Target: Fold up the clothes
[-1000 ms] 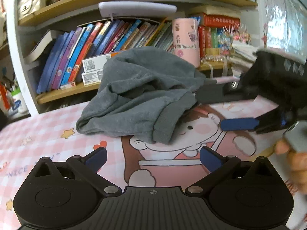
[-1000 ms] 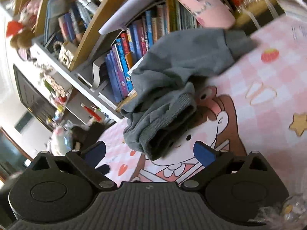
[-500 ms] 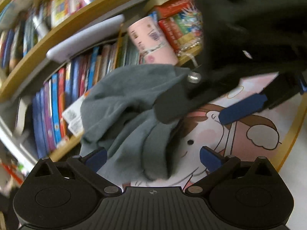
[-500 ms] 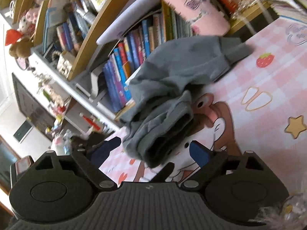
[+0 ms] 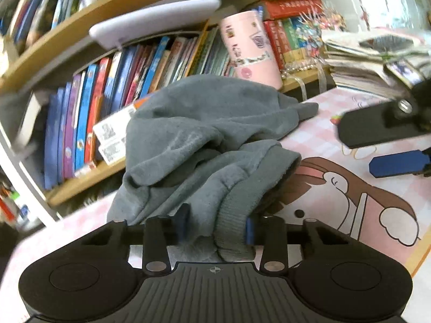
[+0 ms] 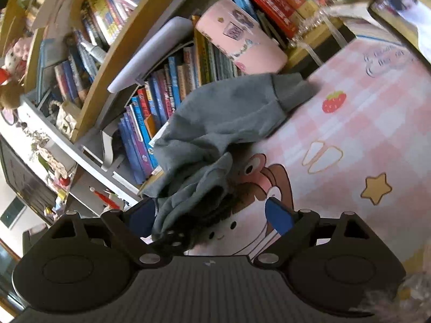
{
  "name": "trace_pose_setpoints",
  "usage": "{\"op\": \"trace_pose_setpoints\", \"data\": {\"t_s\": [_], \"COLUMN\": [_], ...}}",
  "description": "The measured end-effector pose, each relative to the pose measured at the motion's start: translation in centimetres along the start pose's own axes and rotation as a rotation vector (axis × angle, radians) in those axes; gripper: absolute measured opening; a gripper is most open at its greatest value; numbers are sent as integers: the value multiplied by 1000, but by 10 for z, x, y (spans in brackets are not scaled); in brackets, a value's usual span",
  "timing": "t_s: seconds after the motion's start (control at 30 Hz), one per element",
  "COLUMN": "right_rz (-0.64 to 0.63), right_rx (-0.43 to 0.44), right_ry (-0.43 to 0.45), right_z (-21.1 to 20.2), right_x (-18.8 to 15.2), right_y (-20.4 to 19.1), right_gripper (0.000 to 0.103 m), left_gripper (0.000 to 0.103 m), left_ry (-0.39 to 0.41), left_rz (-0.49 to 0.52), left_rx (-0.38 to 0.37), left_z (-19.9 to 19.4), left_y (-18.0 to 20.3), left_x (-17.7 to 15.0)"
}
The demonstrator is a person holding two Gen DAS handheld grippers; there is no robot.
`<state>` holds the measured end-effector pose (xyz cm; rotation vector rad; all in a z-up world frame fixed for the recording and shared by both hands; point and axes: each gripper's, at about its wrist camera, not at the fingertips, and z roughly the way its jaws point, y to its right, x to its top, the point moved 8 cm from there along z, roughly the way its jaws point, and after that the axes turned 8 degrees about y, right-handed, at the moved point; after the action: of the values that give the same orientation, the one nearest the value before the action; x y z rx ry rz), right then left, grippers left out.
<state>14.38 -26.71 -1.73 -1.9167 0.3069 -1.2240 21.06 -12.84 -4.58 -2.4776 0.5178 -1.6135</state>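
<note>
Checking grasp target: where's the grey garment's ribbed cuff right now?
In the left wrist view, bottom centre: the ribbed cuff sits pinched in the left gripper, at the near end of the grey garment heaped before the bookshelf.

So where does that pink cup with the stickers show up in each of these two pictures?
Left wrist view: the pink cup stands upper middle on the lower bookshelf, behind the grey garment.
Right wrist view: it is upper middle too, tilted by the camera's roll, above the garment.
Shared landmark: the white flat device on top of the books, left of the cup in both.
</note>
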Motion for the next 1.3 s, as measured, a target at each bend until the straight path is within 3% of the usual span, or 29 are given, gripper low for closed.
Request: {"op": "trace_pose_setpoints", "data": {"t_s": [0.13,0.2,0.23,0.4,0.7,0.93,1.07,1.13,1.2,1.23,1.3], "right_rz": [-5,-16,-24,-44,-117,-139,-117,-102,-106,-113,-127], "right_rx": [57,62,59,60,64,75,72,82,95,96,97], "right_ry": [-34,-54,-60,-77,-92,-54,40,77,78,65,37], "right_z": [1,3,3,5,6,2,-8,-13,-14,-13,-10], "right_x": [-7,-11,-13,-16,-24,-19,-5,1,1,-2,-8], "right_y": [-9,-12,-14,-17,-23,-26,-24,-25,-28,-29,-32], "right_gripper": [90,90,90,90,91,91,91,91,91,91,91], "left_gripper": [34,30,22,19,17,13,12,12,12,13,15], "left_ry": [5,8,2,22,103,311,494,579,567,499,270], "left_rz": [-144,-198,-216,-343,-294,-312,-499,-633,-743,-754,-698], "left_rx": [23,47,57,57,14,-67,-128,-94,19,95,263], "left_z": [-15,-23,-26,-50,-85,-119,-172,-201,-209,-202,-176], "left_y": [-41,-61,-69,-100,-90,-98,-133,-169,-204,-216,-231], "left_x": [-4,-8,-12,-25,-10,57,83,76,52,34,-9]}}
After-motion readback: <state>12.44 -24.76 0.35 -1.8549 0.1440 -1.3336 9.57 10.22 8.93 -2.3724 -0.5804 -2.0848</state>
